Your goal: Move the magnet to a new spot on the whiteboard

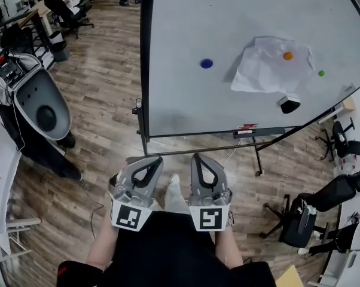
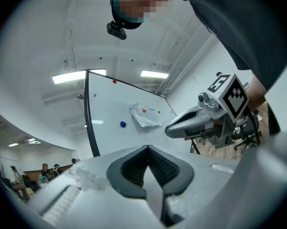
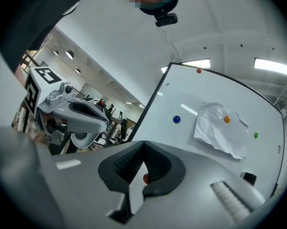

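Note:
The whiteboard (image 1: 186,94) stands on its frame ahead of me. On it sit a blue magnet (image 1: 206,63), an orange magnet (image 1: 287,56) pinning a crumpled white paper (image 1: 261,70), and a green magnet (image 1: 321,73). The right gripper view also shows a red magnet (image 3: 199,71) near the board's top edge. Both grippers hang low in front of my body, well short of the board. My left gripper (image 1: 155,159) and right gripper (image 1: 198,156) are shut with nothing between the jaws. A small red spot (image 3: 146,178) shows through the right jaws' opening; I cannot tell what it is.
A black eraser (image 1: 289,104) sticks to the board's lower right, above the marker tray (image 1: 258,131). Office chairs (image 1: 323,202) stand to the right and a grey machine (image 1: 39,103) to the left on the wooden floor. People sit at desks far back.

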{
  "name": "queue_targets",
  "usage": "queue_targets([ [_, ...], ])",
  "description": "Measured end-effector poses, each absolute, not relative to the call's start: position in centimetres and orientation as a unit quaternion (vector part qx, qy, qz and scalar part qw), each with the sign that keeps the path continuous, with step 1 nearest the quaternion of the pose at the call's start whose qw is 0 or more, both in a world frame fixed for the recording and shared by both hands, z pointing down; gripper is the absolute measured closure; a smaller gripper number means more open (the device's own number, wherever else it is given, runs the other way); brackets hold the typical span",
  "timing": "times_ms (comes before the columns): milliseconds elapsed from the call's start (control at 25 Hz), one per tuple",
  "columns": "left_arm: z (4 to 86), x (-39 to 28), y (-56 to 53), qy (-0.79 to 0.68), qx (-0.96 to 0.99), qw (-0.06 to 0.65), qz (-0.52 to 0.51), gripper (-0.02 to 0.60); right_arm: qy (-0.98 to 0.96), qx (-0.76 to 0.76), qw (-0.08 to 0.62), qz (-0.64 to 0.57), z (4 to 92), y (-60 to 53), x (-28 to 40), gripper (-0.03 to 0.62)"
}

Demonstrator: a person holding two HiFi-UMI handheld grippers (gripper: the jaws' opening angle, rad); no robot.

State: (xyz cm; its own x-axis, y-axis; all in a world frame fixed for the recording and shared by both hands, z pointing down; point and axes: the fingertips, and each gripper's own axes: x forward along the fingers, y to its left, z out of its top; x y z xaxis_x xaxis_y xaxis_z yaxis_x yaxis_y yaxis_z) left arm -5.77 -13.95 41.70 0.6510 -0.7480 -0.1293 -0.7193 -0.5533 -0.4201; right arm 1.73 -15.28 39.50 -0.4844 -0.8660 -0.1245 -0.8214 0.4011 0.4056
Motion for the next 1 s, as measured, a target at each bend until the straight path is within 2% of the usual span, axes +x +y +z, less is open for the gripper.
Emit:
queue_targets([
  [160,40.7,-5.8,-13.8,0.414,-0.878,0.24,-0.027,0.58,-0.834,0.5,0.075,-0.22,39.7,-15.2,1.9,0.594],
  [1000,40.5,-4.4,-14.1,0.405,-0.881,0.243,-0.022,0.58,-0.832,0.508,0.072,-0.213,39.6,-15.1,3.0,0.594],
])
